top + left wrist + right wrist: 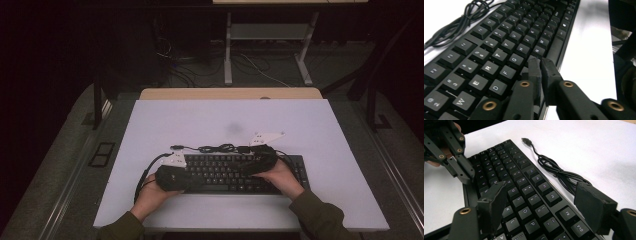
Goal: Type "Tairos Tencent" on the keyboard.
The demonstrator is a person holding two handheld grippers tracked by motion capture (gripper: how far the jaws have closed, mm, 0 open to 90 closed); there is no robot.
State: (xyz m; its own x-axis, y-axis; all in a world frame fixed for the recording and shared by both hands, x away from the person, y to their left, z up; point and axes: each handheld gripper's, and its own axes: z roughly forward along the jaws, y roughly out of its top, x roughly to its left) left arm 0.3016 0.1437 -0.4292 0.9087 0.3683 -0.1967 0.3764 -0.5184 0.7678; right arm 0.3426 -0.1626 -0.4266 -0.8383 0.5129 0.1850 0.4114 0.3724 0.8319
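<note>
The flat black plastic computer keyboard (235,172) lies on the pale white table top (320,130), directly under both grippers. The left gripper (541,65) has its two black jaws drawn almost together — only a thin slit between them, nothing held there — and their tips rest at the keyboard's bottom key row, just beside the N key and the long space bar (555,48). The right gripper (541,195) stands with its jaws wide apart, straddling the keyboard's right-hand letter and number keys; whether the pads press the keyboard I cannot tell. The keyboard's coiled black cable (556,171) lies just beyond the far jaw, its plug (526,141) free on the table.
</note>
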